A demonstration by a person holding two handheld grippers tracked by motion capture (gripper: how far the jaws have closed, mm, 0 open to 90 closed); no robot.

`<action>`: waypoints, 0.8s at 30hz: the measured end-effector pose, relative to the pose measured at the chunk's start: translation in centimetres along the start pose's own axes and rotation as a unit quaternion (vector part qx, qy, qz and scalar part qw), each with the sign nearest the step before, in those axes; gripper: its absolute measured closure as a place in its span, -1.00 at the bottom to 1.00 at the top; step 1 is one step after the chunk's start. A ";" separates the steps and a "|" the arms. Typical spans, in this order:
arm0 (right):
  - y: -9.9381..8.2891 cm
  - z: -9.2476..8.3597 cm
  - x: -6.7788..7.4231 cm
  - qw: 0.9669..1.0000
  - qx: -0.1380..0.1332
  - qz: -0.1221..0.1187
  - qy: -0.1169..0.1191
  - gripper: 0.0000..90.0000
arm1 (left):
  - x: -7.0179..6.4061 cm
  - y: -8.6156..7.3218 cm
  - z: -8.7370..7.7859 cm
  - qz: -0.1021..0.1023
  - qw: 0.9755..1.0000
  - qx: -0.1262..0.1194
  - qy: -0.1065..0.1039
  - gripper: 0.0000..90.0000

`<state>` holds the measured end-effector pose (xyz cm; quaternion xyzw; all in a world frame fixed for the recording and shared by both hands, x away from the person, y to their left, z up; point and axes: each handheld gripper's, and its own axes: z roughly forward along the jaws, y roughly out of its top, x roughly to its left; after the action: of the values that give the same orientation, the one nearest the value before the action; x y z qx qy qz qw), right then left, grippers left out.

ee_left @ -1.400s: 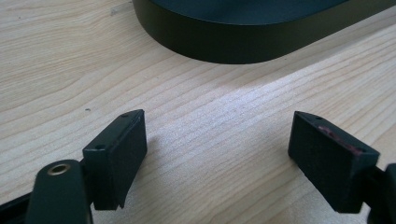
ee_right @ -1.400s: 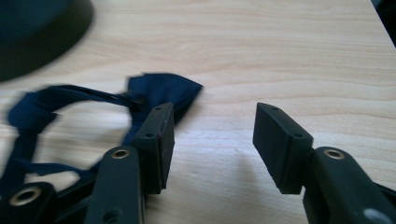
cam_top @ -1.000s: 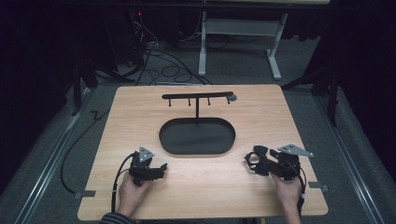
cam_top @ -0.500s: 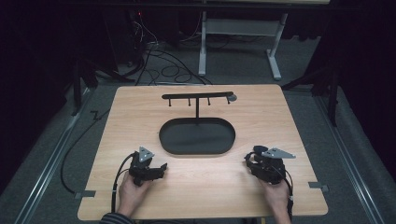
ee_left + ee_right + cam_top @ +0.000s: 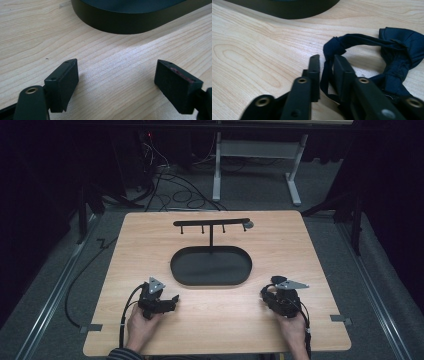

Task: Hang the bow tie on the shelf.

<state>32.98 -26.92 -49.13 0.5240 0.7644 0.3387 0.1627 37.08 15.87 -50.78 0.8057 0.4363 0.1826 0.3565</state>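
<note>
On the near right of the light wooden table, your right gripper has just been closing its jaws on the thin strap of a dark navy fabric bow tie, and the band sits pinched between the pads. That tie lies flat on the wood just beside the black oval tray of the T-shaped stand. Your left gripper rests near the tray's other end, its jaws released and wide apart with bare wood between them.
</note>
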 end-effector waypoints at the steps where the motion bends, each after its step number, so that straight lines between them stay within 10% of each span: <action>1: 0.0 0.0 0.0 1.000 0.000 -0.001 0.001 0.86 | 0.0 0.0 0.0 0.000 1.000 0.000 0.000 -0.56; 12: 0.1 -0.1 0.0 1.000 -0.002 -0.005 0.002 1.00 | 0.0 0.0 0.0 0.000 1.000 0.000 0.000 -0.56; 24: 1.2 -2.7 -0.3 0.997 -0.071 0.009 0.017 1.00 | 0.0 0.0 0.0 0.000 1.000 0.000 0.000 -0.56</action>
<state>32.27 -27.88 -46.41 0.5121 0.7364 0.4025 0.1831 37.08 15.87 -50.77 0.8059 0.4362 0.1825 0.3563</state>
